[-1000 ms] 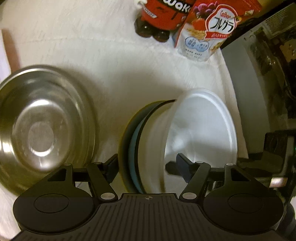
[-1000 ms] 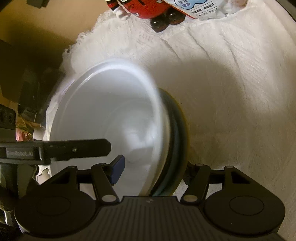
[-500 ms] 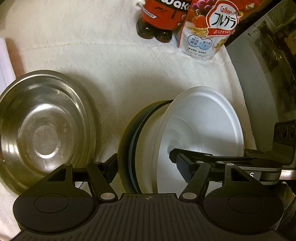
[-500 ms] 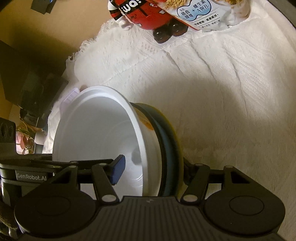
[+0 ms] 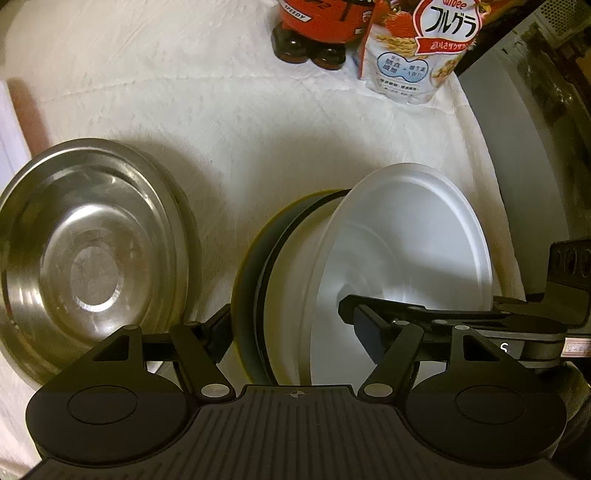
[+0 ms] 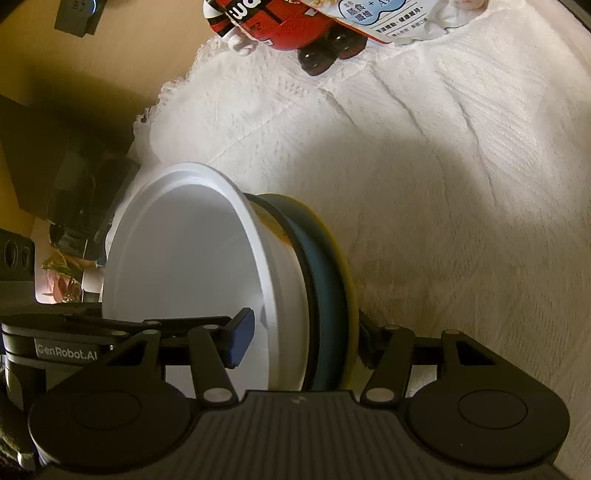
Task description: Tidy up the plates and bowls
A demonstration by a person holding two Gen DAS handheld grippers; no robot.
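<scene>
A white bowl (image 5: 406, 240) is nested against a dark, a blue and a yellow plate (image 5: 255, 273), and the whole stack stands on edge on the white cloth. My left gripper (image 5: 291, 326) straddles the stack's near edge, with one finger against the yellow plate and the other inside the bowl, shut on it. My right gripper (image 6: 304, 334) straddles the same stack (image 6: 325, 295) from the opposite side. Its jaws are closing, and a small gap still shows between its blue pad (image 6: 240, 339) and the bowl (image 6: 184, 258). A steel bowl (image 5: 92, 258) lies open side up at the left.
A red container on dark wheels (image 5: 317, 22) and a cereal pack (image 5: 413, 55) stand at the far edge of the white cloth (image 5: 221, 110). The cloth's fringed edge (image 6: 155, 107) lies close beside the stack, with dark items beyond it. A white object (image 5: 7, 129) borders the steel bowl's side.
The right gripper's finger has reached further into the bowl and its blue pad has moved in toward the bowl wall. The stack and the left gripper have stayed in place.
</scene>
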